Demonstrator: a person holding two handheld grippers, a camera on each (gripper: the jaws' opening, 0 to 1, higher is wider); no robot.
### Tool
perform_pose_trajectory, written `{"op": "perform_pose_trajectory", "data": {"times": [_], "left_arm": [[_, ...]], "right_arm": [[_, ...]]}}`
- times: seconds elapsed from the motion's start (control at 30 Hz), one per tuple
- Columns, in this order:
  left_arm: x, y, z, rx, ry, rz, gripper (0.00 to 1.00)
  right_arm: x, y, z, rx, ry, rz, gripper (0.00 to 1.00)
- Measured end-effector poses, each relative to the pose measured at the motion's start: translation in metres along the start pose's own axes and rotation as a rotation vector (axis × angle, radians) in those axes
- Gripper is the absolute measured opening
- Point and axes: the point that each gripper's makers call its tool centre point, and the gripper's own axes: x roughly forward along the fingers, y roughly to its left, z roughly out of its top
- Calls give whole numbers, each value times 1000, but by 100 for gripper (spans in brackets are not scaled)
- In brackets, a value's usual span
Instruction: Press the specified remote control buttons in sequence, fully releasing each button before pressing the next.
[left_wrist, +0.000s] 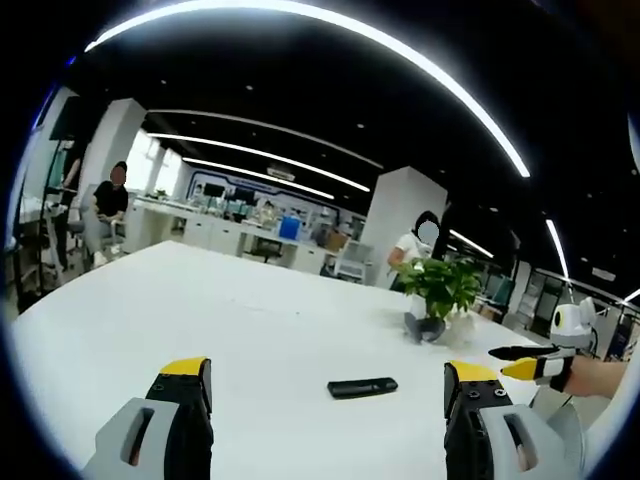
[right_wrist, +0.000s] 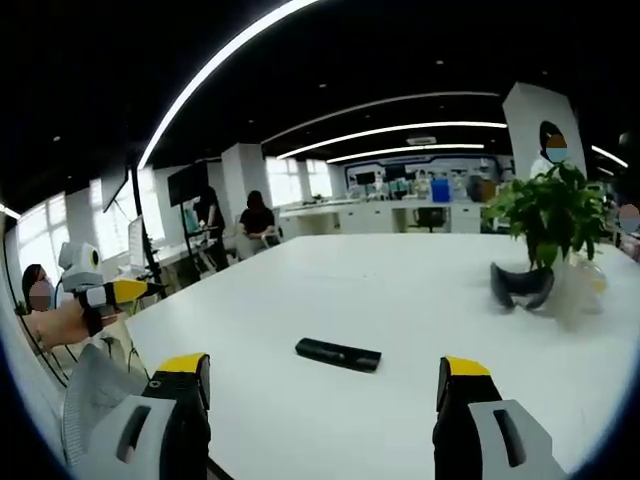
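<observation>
The desk (left_wrist: 200, 310) has a smooth white top with a soft sheen. The remote control (left_wrist: 362, 387) looks like matt black plastic. Each tool's jaws look like grey and black plastic with yellow tips.

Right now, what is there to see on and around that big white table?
Remote control: one, black, lying flat on the table between the two pairs of tongs, untouched.
Potted plant: one, green leaves, on the table beyond the remote.
Dark curved object: one, black, at the foot of the plant; I cannot tell what it is.
Table: one, white, large.
Ceiling light strips: several, white, overhead.
People: several, seated or standing at desks in the background.
Left tongs: yellow-tipped, black and grey, wide apart, holding nothing.
Right tongs: same colours, wide apart, holding nothing.
</observation>
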Motion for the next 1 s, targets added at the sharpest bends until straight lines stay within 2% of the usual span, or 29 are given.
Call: {"op": "perform_pose_trajectory", "data": {"times": [1.0], "left_arm": [[3,2,-2,9,10,-2,100]], "right_arm": [[0,-3,2,-3,-3,-10,93]]}}
